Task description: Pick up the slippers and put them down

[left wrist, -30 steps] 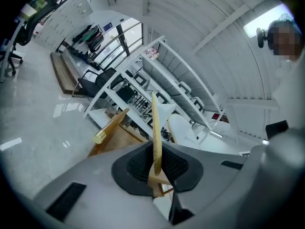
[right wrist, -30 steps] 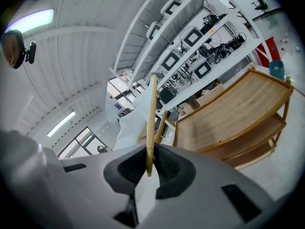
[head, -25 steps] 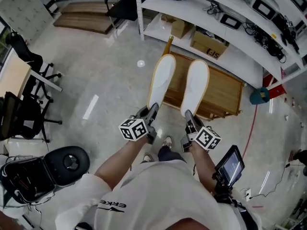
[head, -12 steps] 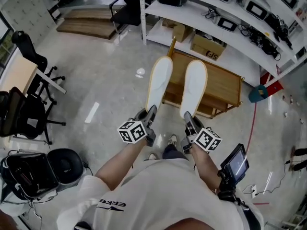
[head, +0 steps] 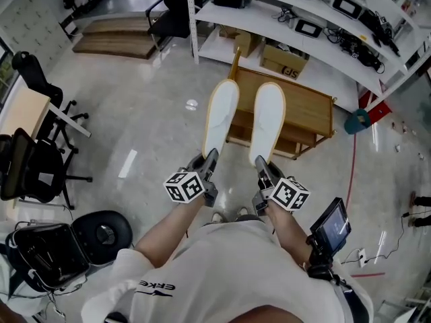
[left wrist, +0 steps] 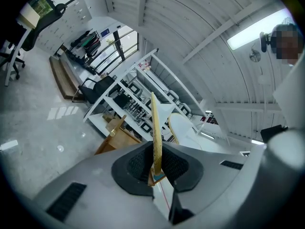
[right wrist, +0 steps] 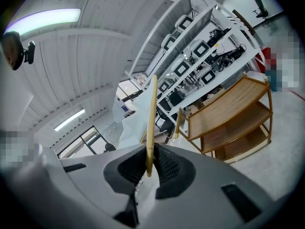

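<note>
Two slippers hang in the air with their white, tan-rimmed soles facing up, toes pointing away from me. In the head view the left slipper (head: pixel 221 116) is pinched at the heel by my left gripper (head: pixel 210 156). The right slipper (head: pixel 267 120) is pinched the same way by my right gripper (head: pixel 260 161). The left gripper view shows the left slipper (left wrist: pixel 155 128) edge-on between the pads of the shut left gripper (left wrist: pixel 156 168). The right gripper view shows the right slipper (right wrist: pixel 151 123) as a thin tan edge in the shut right gripper (right wrist: pixel 149 168). Both slippers hover over the near left part of a wooden rack (head: pixel 310 116).
The low wooden rack (right wrist: pixel 228 113) stands on the floor in front of white shelving (head: pixel 316 42) that holds boxes and electronics. Office chairs (head: pixel 34 167) and a desk are at the left. A black round bag (head: pixel 101 231) lies near my left side, and a red cable (head: pixel 351 173) runs across the floor at the right.
Both grippers keep their hold and have carried the slippers forward together. The view has shifted with me, so more of the shelving and floor beyond the rack shows.
</note>
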